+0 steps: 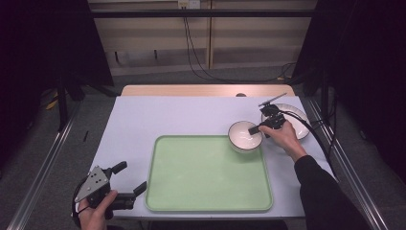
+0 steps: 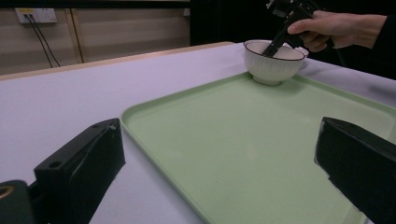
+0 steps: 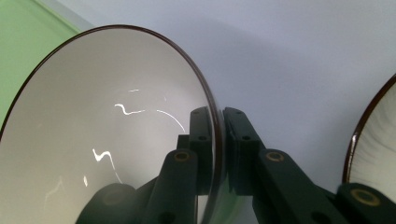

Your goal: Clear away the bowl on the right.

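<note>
Table (image 1: 143,120) w/ pale cover carries a green tray (image 1: 206,177); white bowl (image 1: 244,136) sits at tray's far right corner, base on or just at the rim, can't tell which. Plate (image 1: 299,120) lies on the table just right of the bowl. Right gripper (image 1: 261,127) is clamped on the bowl's right-hand rim, one jaw inside the wall, one outside. Left gripper (image 1: 131,177) hovers off the tray's near left corner, jaws spread, nothing between them, well apart from the bowl. So right hand is the near one; tray's open middle lies left and toward the person from the grip point, which is the relation any placing move turns on, I judge. Bowl is round, no long axis.

Right gripper view gives the pinch on the rim close up. Left gripper view gives the bowl (image 2: 274,60) upright, ribbed outside, at the tray's far edge (image 2: 299,79). High view gives the layout.
</note>
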